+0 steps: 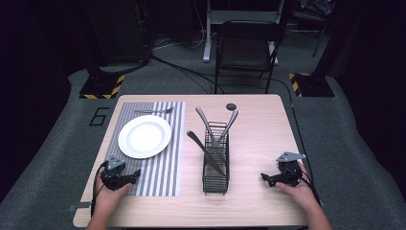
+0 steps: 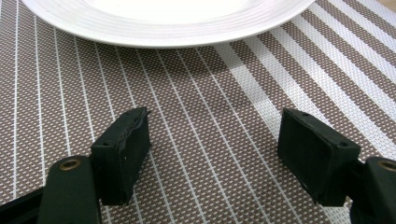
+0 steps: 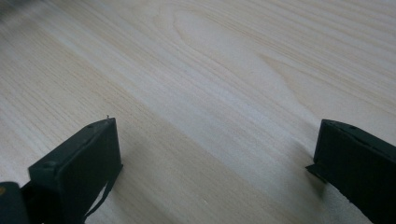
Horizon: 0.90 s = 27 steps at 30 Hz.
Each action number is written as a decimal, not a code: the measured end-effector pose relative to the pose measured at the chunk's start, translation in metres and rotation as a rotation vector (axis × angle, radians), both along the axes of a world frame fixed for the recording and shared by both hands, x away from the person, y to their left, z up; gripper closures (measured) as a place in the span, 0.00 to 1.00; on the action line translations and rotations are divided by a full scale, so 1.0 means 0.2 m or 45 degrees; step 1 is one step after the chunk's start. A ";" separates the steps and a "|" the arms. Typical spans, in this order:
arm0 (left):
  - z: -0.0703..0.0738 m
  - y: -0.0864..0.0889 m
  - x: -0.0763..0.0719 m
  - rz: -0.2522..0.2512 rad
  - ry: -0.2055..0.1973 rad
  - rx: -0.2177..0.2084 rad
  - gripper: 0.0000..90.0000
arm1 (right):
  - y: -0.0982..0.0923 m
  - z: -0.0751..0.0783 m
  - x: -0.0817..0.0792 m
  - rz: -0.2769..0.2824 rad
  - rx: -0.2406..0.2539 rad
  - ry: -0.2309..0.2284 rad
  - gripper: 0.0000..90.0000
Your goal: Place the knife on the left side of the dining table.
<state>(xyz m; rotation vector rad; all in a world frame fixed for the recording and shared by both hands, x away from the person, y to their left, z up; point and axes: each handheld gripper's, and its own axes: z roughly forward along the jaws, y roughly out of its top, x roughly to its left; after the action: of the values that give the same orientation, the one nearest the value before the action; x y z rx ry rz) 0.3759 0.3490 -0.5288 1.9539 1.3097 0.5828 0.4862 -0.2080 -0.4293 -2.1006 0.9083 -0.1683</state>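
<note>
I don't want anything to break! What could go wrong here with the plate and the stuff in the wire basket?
The left gripper sits open right by the plate; a careless push could shove it. The knife and two other utensils lean loosely in the wire caddy, so pulling one may tip the caddy or drag the others out.

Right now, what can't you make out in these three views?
- Utensils in the wire caddy, high view: working ends sit inside the mesh, and they are too small to sort by kind.
- Plate, left gripper view: top edge cuts off most of it.
- Small dark round thing near the table's far edge, high view: too small to identify.
- Fork beyond the plate, high view: tines blurred.
</note>
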 end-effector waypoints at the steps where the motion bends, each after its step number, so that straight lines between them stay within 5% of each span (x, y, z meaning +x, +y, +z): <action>1: 0.00 0.00 0.00 -0.001 0.000 -0.003 0.28 | 0.00 0.00 0.00 -0.002 0.001 0.001 0.00; 27: 0.00 0.01 0.00 0.010 0.000 -0.020 0.31 | 0.00 0.00 0.00 -0.002 0.000 0.001 0.00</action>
<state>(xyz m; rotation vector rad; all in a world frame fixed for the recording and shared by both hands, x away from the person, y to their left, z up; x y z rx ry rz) 0.3758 0.3511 -0.5284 1.9371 1.3191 0.5750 0.4862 -0.2081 -0.4294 -2.0999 0.9099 -0.1683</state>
